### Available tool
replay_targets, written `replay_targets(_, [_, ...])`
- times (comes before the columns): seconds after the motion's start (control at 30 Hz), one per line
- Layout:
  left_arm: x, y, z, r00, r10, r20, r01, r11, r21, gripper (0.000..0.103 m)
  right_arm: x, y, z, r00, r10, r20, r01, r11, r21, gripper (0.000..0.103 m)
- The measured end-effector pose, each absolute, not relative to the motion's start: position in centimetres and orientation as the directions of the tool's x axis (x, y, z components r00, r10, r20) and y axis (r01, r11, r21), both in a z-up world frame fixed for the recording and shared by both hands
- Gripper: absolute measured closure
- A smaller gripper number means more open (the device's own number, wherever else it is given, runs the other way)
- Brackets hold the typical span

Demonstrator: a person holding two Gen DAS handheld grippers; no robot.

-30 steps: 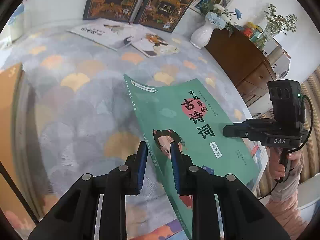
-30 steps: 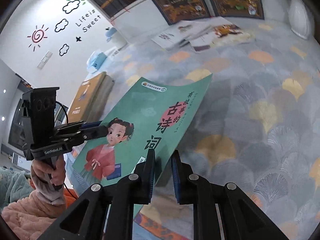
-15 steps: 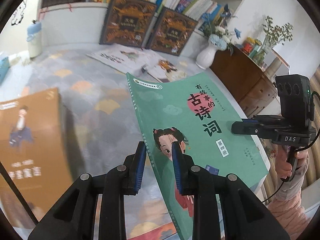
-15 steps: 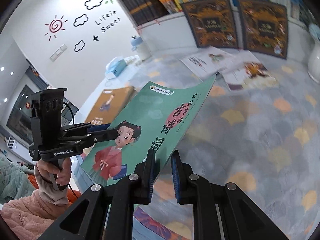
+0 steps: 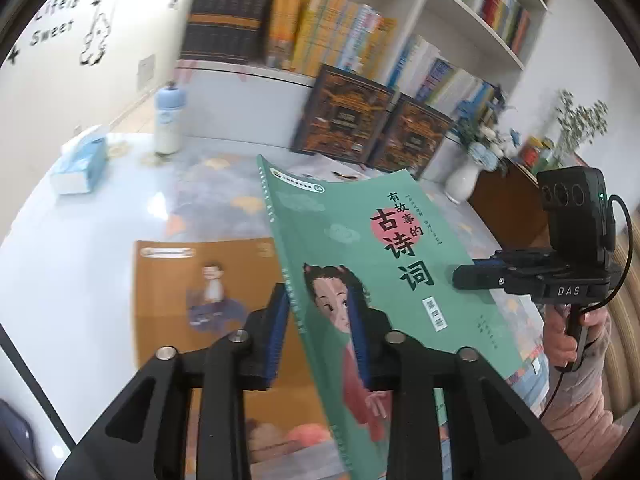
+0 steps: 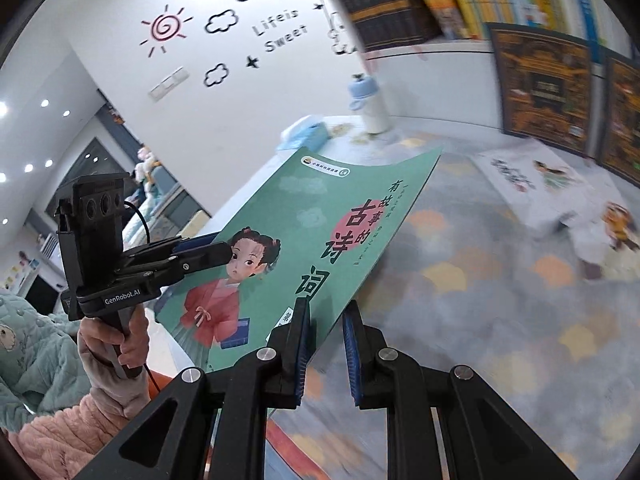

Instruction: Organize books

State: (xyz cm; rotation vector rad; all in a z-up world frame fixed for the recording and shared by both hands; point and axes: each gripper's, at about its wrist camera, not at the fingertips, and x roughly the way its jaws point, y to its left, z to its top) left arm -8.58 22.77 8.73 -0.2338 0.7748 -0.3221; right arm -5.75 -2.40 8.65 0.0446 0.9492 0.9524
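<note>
A green picture book (image 5: 380, 248) (image 6: 320, 220) with a girl on its cover hangs tilted above the patterned table (image 5: 208, 200), held by both grippers. My left gripper (image 5: 316, 332) (image 6: 208, 252) has the book's spine side between its pads; its jaws are opening, and the pads still look to be on the cover. My right gripper (image 6: 326, 348) (image 5: 464, 276) is shut on the book's opposite lower edge. An orange book (image 5: 208, 288) lies flat on the table below the green one, partly hidden by it.
Two dark boxed books (image 5: 344, 116) lean against the full bookshelf (image 5: 320, 40) at the back. White picture books (image 6: 532, 184) lie in front of them. A tissue box (image 5: 78, 168) and a blue-capped bottle (image 5: 170, 120) stand far left; a vase (image 5: 464, 180) stands right.
Both grippers have lifted the green book and carried it left, over the orange book. The views have tilted up, so the shelves show. The left jaws look slightly wider.
</note>
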Motion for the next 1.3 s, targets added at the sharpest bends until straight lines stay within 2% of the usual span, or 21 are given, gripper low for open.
replay_targets(0.23, [-8.5,28.0,5.8,0.664,-0.305,-0.683,0.077,0.936,-0.344,0.075,-4.2,3.9,6.2,0.139,0.721,-0.679,-0.69,0.562,0.456,0.087])
replay_targets(0.77, [-9.1,30.6,0.8,0.612,-0.292,-0.735,0.024,0.936,-0.352,0.075,-2.5,7.7,1.3,0.054,0.673,-0.737,-0.657,0.58,0.482,0.087])
replay_targets(1.07, [-9.2,30.9,0.6,0.619,-0.275,-0.736,0.013,0.94,-0.341,0.073,-2.8,8.1,0.0,0.051,0.636,-0.77,-0.647,0.608,0.459,0.083])
replay_targets(1.2, [-9.6,31.2,1.0,0.639,-0.196,-0.744,-0.035,0.959,-0.282,0.073,-3.0,8.5,-0.4,0.062,0.596,-0.8,-0.657,0.628,0.417,0.079])
replay_targets(1.3, [-9.9,31.7,1.5,0.652,-0.186,-0.735,-0.046,0.958,-0.283,0.073,-2.9,8.1,-0.3,0.08,0.584,-0.808,-0.637,0.653,0.409,0.077])
